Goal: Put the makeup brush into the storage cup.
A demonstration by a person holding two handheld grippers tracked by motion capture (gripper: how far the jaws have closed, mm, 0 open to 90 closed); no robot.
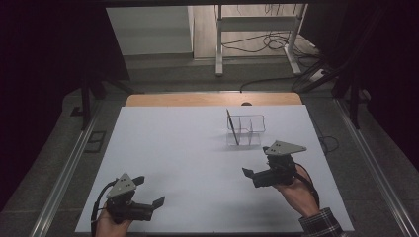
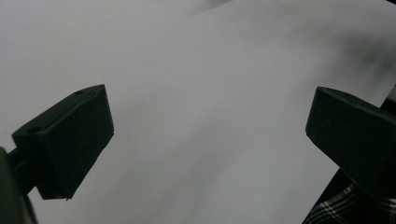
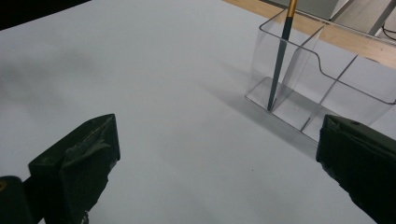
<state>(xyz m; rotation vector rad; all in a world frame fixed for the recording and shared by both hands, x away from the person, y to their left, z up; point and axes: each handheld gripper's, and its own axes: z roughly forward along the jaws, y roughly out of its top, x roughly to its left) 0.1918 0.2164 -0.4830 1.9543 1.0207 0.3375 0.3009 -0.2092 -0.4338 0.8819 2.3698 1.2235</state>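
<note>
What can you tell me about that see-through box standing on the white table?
The clear box looks like thin transparent plastic, open on top, split by clear walls into compartments. It stands upright on the white table, towards its far right. A dark pencil with a gold upper end leans in its leftmost compartment. The right tongs are nearby, open, not touching it.

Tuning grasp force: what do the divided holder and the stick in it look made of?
Holder: clear hard plastic, likely acrylic; glossy, the table shows through its walls and dividers. Stick: thin, stiff, dark matte shaft with a gold-coloured upper end, possibly a pencil or brush; wood or plastic, cannot tell.
</note>
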